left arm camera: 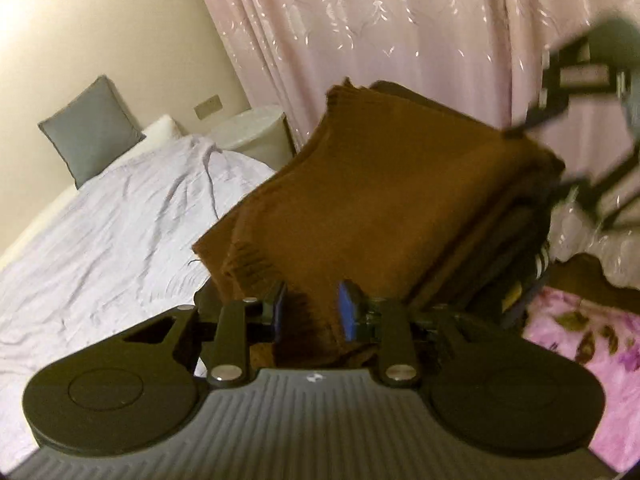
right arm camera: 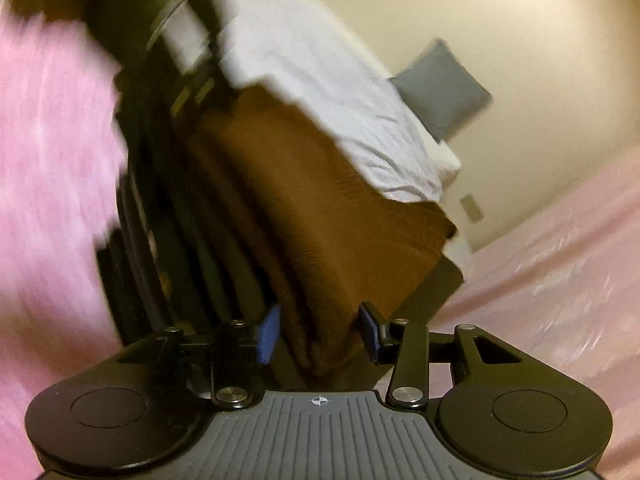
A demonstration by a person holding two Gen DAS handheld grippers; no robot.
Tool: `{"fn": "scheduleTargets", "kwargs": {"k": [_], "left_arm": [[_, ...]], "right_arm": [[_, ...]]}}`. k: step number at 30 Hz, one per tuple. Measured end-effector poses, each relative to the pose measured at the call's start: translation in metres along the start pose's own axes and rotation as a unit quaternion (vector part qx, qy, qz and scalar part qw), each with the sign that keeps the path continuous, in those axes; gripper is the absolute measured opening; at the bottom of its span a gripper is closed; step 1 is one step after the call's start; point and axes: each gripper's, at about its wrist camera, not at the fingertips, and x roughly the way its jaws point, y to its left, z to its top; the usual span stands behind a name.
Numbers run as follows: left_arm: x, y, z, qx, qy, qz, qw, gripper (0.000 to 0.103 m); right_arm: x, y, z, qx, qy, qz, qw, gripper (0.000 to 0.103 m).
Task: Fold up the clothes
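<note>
Both claws clench the folded brown garment [left arm camera: 384, 200]; left gripper [left arm camera: 312, 312] at near edge | right gripper [right arm camera: 318, 334] at opposite end | garment held above the bed [left arm camera: 100, 232]; long axis between claws

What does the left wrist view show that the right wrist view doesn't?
Left wrist only: the other tool, blurred, at the far edge of the brown cloth; the round white stand by the bed; the flowered pink blanket.

Right wrist only: very little extra; the pink at its left edge is too blurred to identify.

Both: the brown cloth sitting between each tool's blue pads, the white bedding, the grey pillow, the wall socket and the pink curtain.
</note>
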Motion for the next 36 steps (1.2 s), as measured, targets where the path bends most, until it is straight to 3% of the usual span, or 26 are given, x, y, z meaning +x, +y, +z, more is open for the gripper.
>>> {"fn": "scheduleTargets", "kwargs": {"k": [2,5,9,12,13,15,16,17,31,33,34,35,36], "left_arm": [[-0.003,0.0,-0.006,-0.005,0.0,0.002,1.0,0.019],[-0.006,-0.005,-0.001,-0.01,0.001,0.001,0.9999,0.019],[-0.003,-0.011,0.013,0.0,0.002,0.005,1.0,0.019],[0.008,-0.012,0.013,-0.013,0.003,0.001,0.9999,0.021],[0.009,-0.011,0.014,-0.017,0.002,0.0,0.9998,0.026],[0.004,-0.005,0.015,-0.033,-0.005,0.001,0.9995,0.032],[0.002,-0.002,0.016,-0.042,-0.007,0.0,0.9991,0.033],[-0.001,0.002,0.016,-0.052,-0.009,-0.001,0.9986,0.033],[-0.028,0.007,0.018,-0.083,-0.019,0.002,0.9963,0.037],[-0.036,0.005,0.013,-0.093,-0.021,0.004,0.9954,0.037],[-0.04,0.004,0.01,-0.098,-0.022,0.005,0.9949,0.039],[-0.044,0.003,0.007,-0.104,-0.023,0.006,0.9943,0.044],[-0.048,0.002,0.005,-0.109,-0.024,0.007,0.9938,0.048]], "right_arm": [[-0.014,-0.019,0.004,0.079,-0.038,0.015,0.996,0.043],[-0.011,-0.047,0.003,0.189,-0.072,0.037,0.979,0.043],[0.029,-0.06,-0.016,0.272,-0.007,0.088,0.958,0.043],[0.025,-0.063,-0.023,0.293,-0.015,0.091,0.952,0.043],[0.022,-0.066,-0.024,0.3,-0.019,0.09,0.95,0.044],[0.018,-0.072,-0.025,0.309,-0.026,0.086,0.947,0.054],[0.016,-0.074,-0.025,0.31,-0.028,0.081,0.947,0.07],[0.013,-0.075,-0.026,0.311,-0.031,0.076,0.947,0.074],[-0.02,-0.067,-0.021,0.325,-0.043,0.065,0.943,0.074],[-0.029,-0.064,-0.026,0.339,-0.043,0.062,0.938,0.075],[-0.036,-0.062,-0.03,0.35,-0.043,0.06,0.934,0.084],[-0.042,-0.057,-0.035,0.365,-0.043,0.055,0.928,0.103],[-0.05,-0.051,-0.042,0.381,-0.043,0.048,0.922,0.103]]}}
